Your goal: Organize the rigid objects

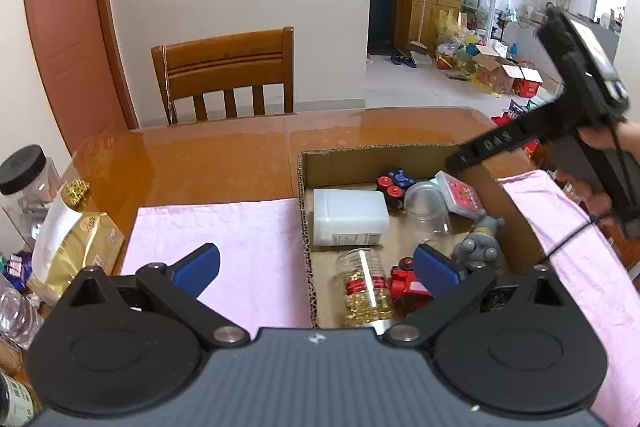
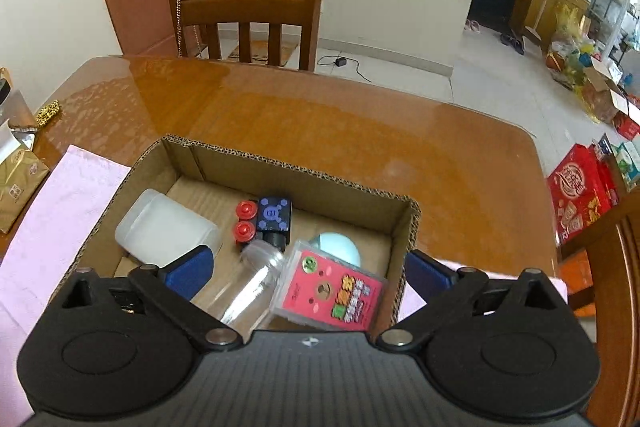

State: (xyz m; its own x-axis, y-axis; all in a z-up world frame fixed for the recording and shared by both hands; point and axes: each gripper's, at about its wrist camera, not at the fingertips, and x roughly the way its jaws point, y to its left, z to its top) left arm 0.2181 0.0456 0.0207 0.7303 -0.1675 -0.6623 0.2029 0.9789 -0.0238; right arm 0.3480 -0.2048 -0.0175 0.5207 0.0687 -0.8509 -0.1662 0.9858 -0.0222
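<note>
**Both claws spread wide over the filled box**

The open brown cardboard box point(image 2: 304, 175) sits on the glossy wooden surface point(image 2: 320, 115), directly ahead of the right claw point(image 2: 308, 269) and ahead-right of the left claw point(image 1: 316, 267). Inside lie a white plastic container point(image 2: 164, 227), clear jar point(image 2: 256, 283), pink card pack point(image 2: 332, 291) and grey toy figure point(image 1: 480, 239). Both claws gape, holding nothing.

One cardboard box point(image 1: 400, 157) holds: one white plastic container point(image 1: 348, 215), one clear empty jar point(image 1: 426, 211), one jar of gold capsules point(image 1: 366, 287). Also one card pack point(image 1: 460, 197), one grey figure point(image 1: 480, 243), one red toy vehicle point(image 1: 406, 281), one black-and-blue block with two red knobs point(image 1: 394, 187).
</note>
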